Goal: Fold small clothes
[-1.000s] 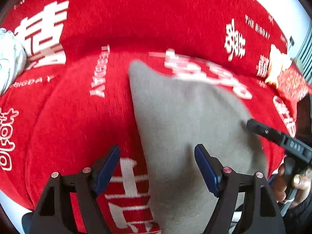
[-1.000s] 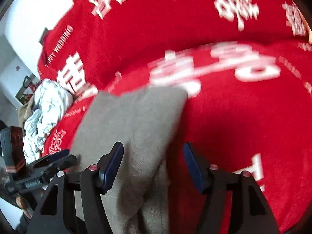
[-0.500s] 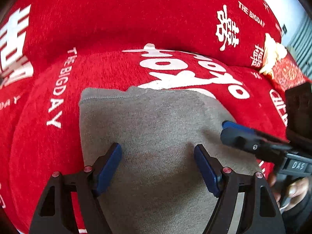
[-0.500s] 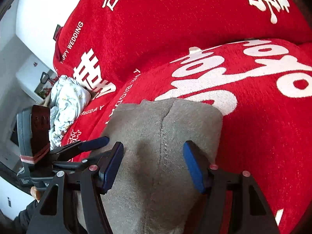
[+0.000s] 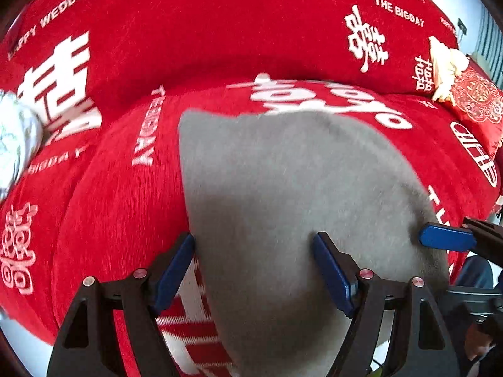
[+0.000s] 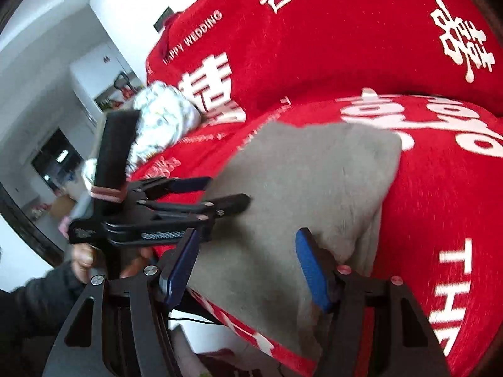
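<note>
A grey garment [image 5: 283, 188] lies flat on the red sofa cover [image 5: 110, 220]. My left gripper [image 5: 254, 270] hovers open over the garment's near left part, its left finger at the cloth's left edge. Nothing is pinched between its pads. The right gripper's blue fingertip [image 5: 446, 242] pokes in at the garment's right edge. In the right wrist view the grey garment [image 6: 298, 188] shows a doubled layer along its right side. My right gripper [image 6: 246, 267] stands open above the near edge. The left gripper [image 6: 217, 193] reaches over the garment's left side, with a hand [image 6: 81, 257] on its grip.
A white patterned cloth bundle [image 6: 160, 119] lies on the sofa left of the garment, also at the edge of the left wrist view [image 5: 12, 138]. A red embroidered cushion [image 5: 474, 100] sits at the far right. The sofa back [image 5: 220, 31] rises behind.
Both grippers swung sideways and rolled over the garment and back. The left one now sits over its left edge rather than its middle. The garment has not moved, and both stay open.
</note>
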A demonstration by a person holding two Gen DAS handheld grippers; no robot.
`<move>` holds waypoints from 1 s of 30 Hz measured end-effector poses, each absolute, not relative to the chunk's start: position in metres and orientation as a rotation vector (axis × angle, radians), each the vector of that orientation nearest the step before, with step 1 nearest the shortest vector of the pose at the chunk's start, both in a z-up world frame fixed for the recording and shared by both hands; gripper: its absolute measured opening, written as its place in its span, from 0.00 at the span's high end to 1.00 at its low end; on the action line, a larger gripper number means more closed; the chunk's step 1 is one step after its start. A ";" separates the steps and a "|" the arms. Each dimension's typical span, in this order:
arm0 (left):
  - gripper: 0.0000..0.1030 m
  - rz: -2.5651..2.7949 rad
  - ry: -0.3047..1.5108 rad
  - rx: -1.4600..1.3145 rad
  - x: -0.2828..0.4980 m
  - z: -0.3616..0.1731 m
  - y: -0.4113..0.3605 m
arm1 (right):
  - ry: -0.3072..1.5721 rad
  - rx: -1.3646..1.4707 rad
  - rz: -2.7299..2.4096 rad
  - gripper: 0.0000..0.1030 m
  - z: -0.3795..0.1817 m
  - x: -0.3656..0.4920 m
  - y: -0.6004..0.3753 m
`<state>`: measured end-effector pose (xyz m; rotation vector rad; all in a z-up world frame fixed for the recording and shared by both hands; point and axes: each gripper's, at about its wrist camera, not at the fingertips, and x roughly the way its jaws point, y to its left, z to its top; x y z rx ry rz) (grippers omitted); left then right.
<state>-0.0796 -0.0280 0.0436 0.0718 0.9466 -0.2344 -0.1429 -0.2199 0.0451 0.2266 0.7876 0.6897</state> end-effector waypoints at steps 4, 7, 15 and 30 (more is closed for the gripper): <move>0.23 -0.230 0.944 0.040 -0.087 0.037 -0.021 | 0.824 0.240 0.632 0.35 0.020 -0.141 -0.226; 0.23 -0.223 0.940 0.049 -0.090 0.037 -0.021 | 0.808 0.258 0.627 0.35 0.016 -0.146 -0.234; 0.20 -0.200 0.940 0.052 -0.101 0.035 -0.018 | 0.791 0.195 0.592 0.35 0.012 -0.156 -0.232; 0.02 -0.087 0.868 0.112 -0.169 0.082 -0.022 | 0.748 -0.053 0.202 0.15 0.076 -0.206 -0.199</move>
